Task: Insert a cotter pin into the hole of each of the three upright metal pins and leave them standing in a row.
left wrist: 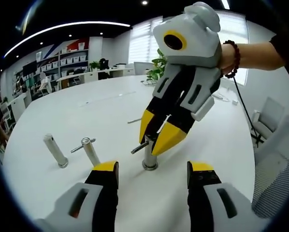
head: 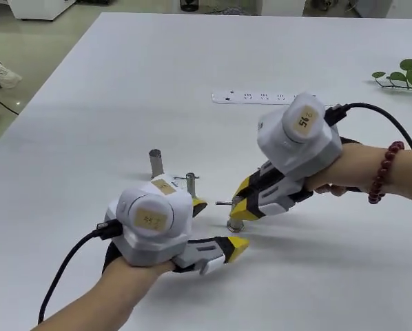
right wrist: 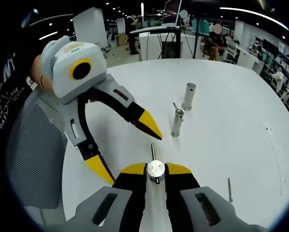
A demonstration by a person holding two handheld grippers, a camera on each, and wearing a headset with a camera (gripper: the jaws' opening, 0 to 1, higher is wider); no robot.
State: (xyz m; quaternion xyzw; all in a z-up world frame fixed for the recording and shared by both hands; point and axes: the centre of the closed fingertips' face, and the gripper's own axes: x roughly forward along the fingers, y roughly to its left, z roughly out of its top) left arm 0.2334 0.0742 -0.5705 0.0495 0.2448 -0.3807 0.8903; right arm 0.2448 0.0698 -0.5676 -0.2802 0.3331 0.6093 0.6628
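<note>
Right claw (right wrist: 155, 170) clamps the nearest metal pin (left wrist: 150, 155), 1 of 3, apparently steadying its half-seated cotter pin (left wrist: 139, 147); left claw (left wrist: 153, 167) hangs wide open beside it.

A round tan sticker (head: 304, 118) on the white top of the right gripper (head: 242, 200) carries two dark digits that look like 56, turned sideways. The tan sticker (head: 151, 221) on the left gripper (head: 218, 225) has a print too small to read. A dark garment (right wrist: 4, 104) bears white letters, partly cut off; "THE" and "DAY" seem readable.
</note>
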